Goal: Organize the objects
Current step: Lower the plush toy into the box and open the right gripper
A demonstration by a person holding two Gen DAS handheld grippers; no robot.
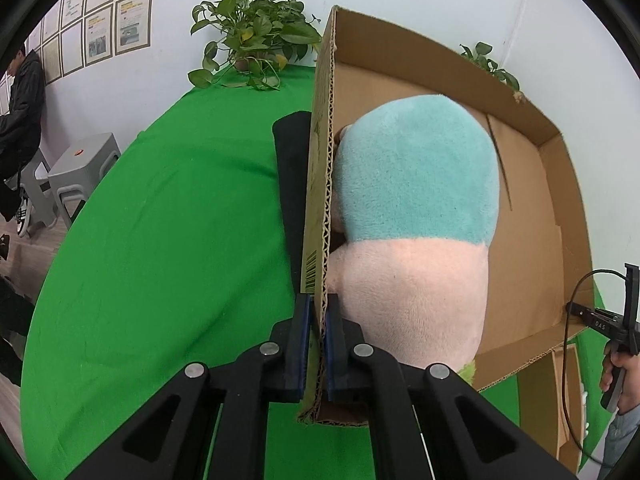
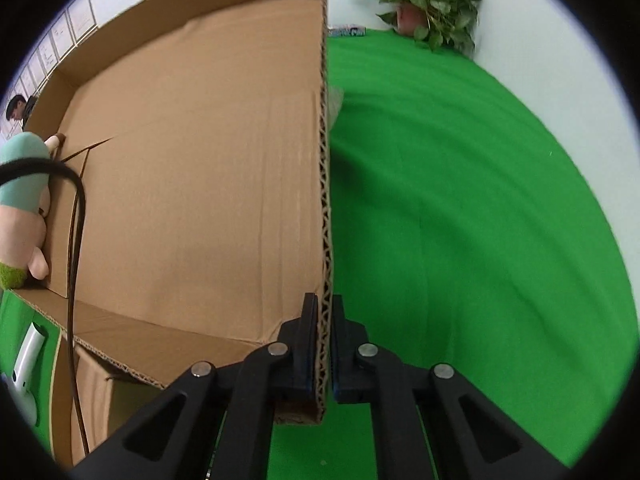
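Note:
An open brown cardboard box (image 1: 528, 216) sits on the green cloth, and a pink and teal plush toy (image 1: 416, 216) fills its left half. My left gripper (image 1: 318, 332) is shut on the box's left wall (image 1: 320, 200), one finger inside and one outside. In the right wrist view my right gripper (image 2: 325, 336) is shut on the box's right wall (image 2: 325, 184), with the box floor (image 2: 192, 168) to its left and the plush toy (image 2: 24, 208) at the far end. The right gripper (image 1: 616, 320) and the hand holding it show at the left wrist view's right edge.
A black flat object (image 1: 292, 184) lies against the box's outer left side. Potted plants (image 1: 256, 40) (image 2: 432, 4) stand at the table's back. A person (image 1: 20, 120) sits by grey stools (image 1: 84, 168) on the left. A white item (image 2: 24, 356) lies beside the box flap (image 2: 132, 344).

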